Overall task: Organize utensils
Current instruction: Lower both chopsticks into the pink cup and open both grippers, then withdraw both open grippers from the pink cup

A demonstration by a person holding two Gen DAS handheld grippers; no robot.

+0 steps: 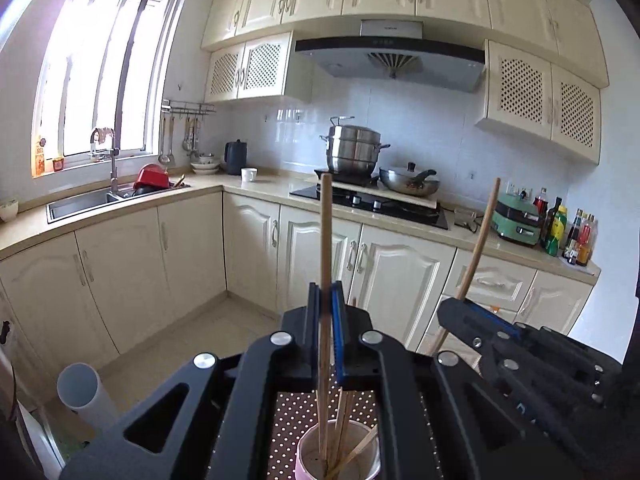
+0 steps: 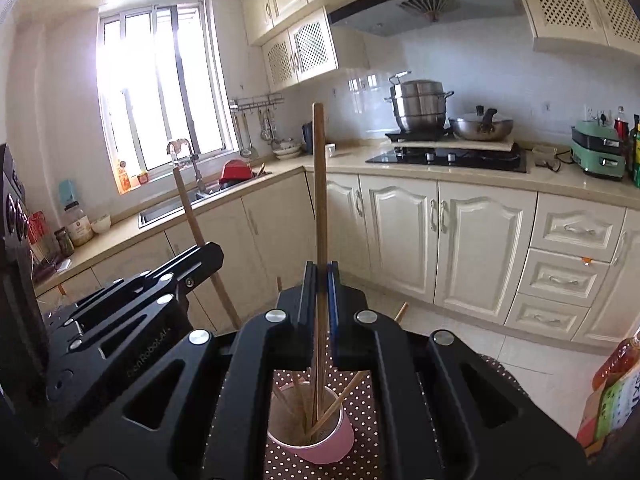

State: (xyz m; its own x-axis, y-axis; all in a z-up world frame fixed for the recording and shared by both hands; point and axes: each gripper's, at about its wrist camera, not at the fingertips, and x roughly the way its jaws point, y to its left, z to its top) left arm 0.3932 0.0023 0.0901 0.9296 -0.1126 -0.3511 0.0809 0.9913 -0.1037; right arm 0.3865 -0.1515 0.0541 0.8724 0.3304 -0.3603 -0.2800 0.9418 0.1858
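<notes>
Nearest the left wrist camera, at 6 o'clock, a pink cup (image 1: 339, 458) is seen standing on a brown polka-dot cloth (image 1: 294, 412), with several loose chopsticks (image 1: 356, 450) leaning inside it. Directly above the cup, the left gripper (image 1: 326, 322) is closed on a wooden chopstick (image 1: 325, 232), which is held nearly upright with its lower end reaching down into the cup. At 4 o'clock the right gripper (image 1: 460, 312) is seen from the side, with a second wooden chopstick (image 1: 478, 240) clamped in it and tilted toward 1 o'clock. A white tube (image 1: 82, 394) lies at 8 o'clock.

In the right wrist view the same cup (image 2: 316, 436) is found at 6 o'clock on the dotted cloth (image 2: 362, 420), and the right gripper (image 2: 321, 304) is shut on its chopstick (image 2: 319, 184), whose lower end also enters the cup. The left gripper (image 2: 208, 258) appears at 9 o'clock with its chopstick (image 2: 192, 216) slanting toward 11 o'clock.

Farther off, cream cabinets (image 1: 192, 248) are seen at the centre, a sink (image 1: 86, 202) at 10 o'clock, a steel steamer pot (image 1: 354, 148) and wok (image 1: 410, 184) on the hob at 12 o'clock, and sauce bottles (image 1: 574, 232) at 2 o'clock.
</notes>
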